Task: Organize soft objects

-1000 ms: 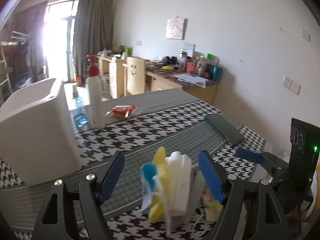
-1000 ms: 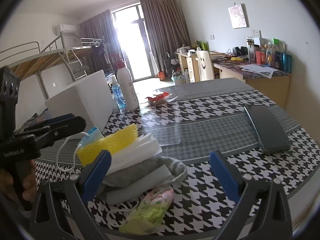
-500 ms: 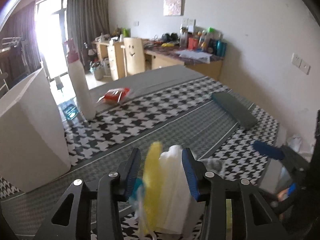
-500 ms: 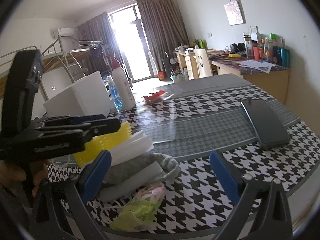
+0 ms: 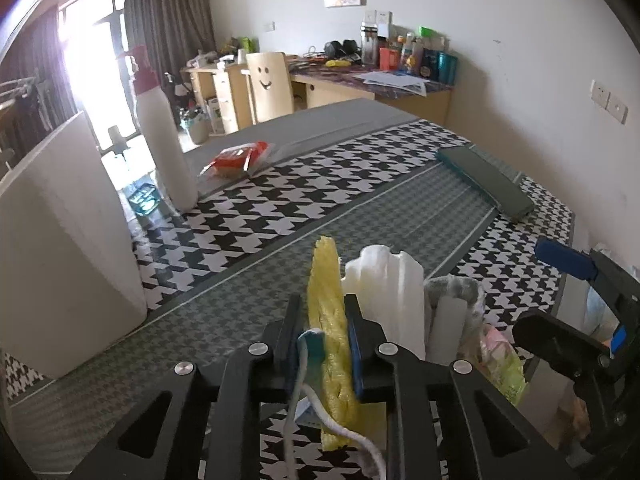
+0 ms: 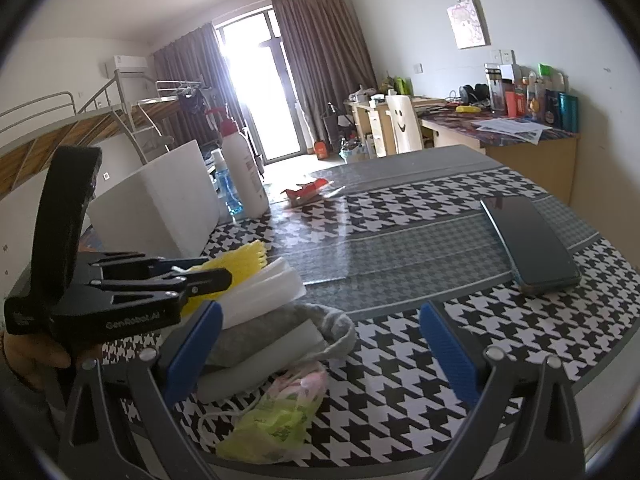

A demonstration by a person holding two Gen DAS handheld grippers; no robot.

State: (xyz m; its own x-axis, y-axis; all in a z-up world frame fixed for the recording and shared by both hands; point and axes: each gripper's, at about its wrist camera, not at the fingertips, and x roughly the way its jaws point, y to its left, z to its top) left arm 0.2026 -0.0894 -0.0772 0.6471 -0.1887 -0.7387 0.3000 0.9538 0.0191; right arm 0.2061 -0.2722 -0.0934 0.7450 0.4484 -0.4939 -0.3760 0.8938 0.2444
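A pile of soft things lies at the near edge of the houndstooth table (image 5: pixel 280 200). It holds a yellow sponge cloth (image 5: pixel 326 272), a stack of white foam sheets (image 5: pixel 384 288), a grey sock (image 6: pixel 320 320) and a green-pink packet (image 6: pixel 280 412). My left gripper (image 5: pixel 324 312) is closing, and its blue pads press on the yellow sponge cloth (image 6: pixel 248 258) together with a blue mask (image 5: pixel 310 344) whose white cord hangs down. My right gripper (image 6: pixel 320 344) stands open just in front of the pile, with the sock's edge between its fingers, untouched.
A white box (image 5: pixel 60 240) stands at the left, with a white bottle with a red cap (image 5: pixel 164 140) and a small blue bottle (image 6: pixel 226 192) behind it. A red packet (image 5: pixel 236 158) lies mid-table. A dark flat case (image 6: pixel 528 240) rests at the right.
The left gripper's jaws came together from wide apart onto the yellow sponge cloth and mask, and it dipped closer to the pile. The right gripper stayed put.
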